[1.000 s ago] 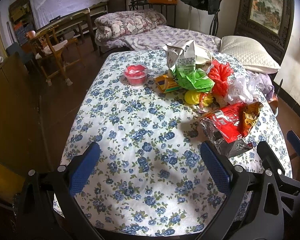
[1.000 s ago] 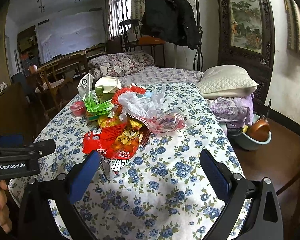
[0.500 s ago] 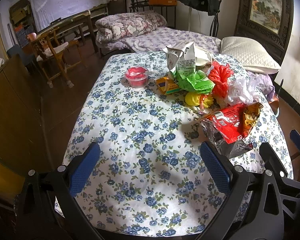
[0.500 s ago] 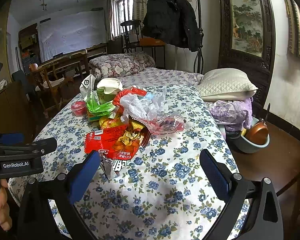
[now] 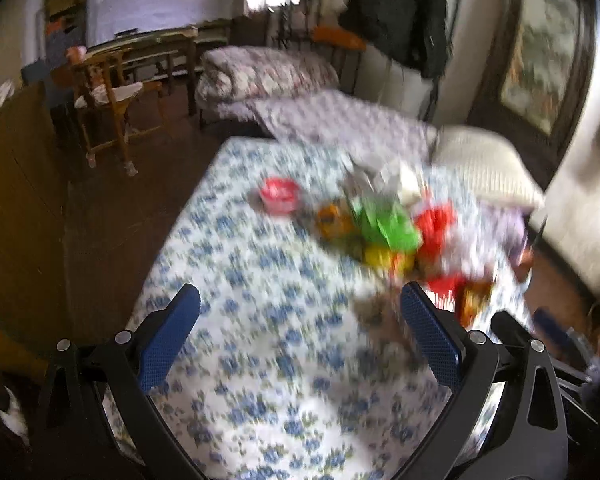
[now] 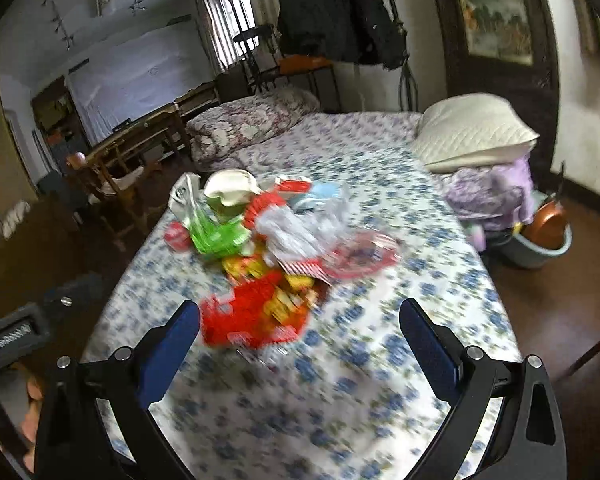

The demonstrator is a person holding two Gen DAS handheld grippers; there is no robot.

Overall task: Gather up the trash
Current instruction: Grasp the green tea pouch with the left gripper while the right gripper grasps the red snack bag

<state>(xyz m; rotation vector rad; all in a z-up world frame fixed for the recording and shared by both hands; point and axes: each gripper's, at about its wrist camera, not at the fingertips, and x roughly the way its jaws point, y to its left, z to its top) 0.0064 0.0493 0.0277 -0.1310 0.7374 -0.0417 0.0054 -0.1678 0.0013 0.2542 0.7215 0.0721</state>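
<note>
A heap of trash lies on the floral-cloth table [image 5: 260,320]: a red snack bag [image 6: 256,316], a green wrapper [image 6: 216,236], a white paper cup [image 6: 232,188], a clear plastic bag [image 6: 296,228], and a small red tub [image 5: 280,194] set apart. In the left wrist view the heap is blurred, with the green wrapper [image 5: 388,224] in its middle. My left gripper [image 5: 300,340] is open and empty over the near table. My right gripper [image 6: 300,344] is open and empty, just short of the red snack bag.
A bed with a white pillow [image 6: 476,132] and folded quilt [image 6: 252,120] lies beyond the table. A wooden chair [image 5: 108,100] stands at left. A blue basin with a copper pot [image 6: 544,236] sits on the floor at right.
Both views have turned blurred with motion. Both grippers have drawn back and swung, so the table and the trash heap look farther away. Both stay open.
</note>
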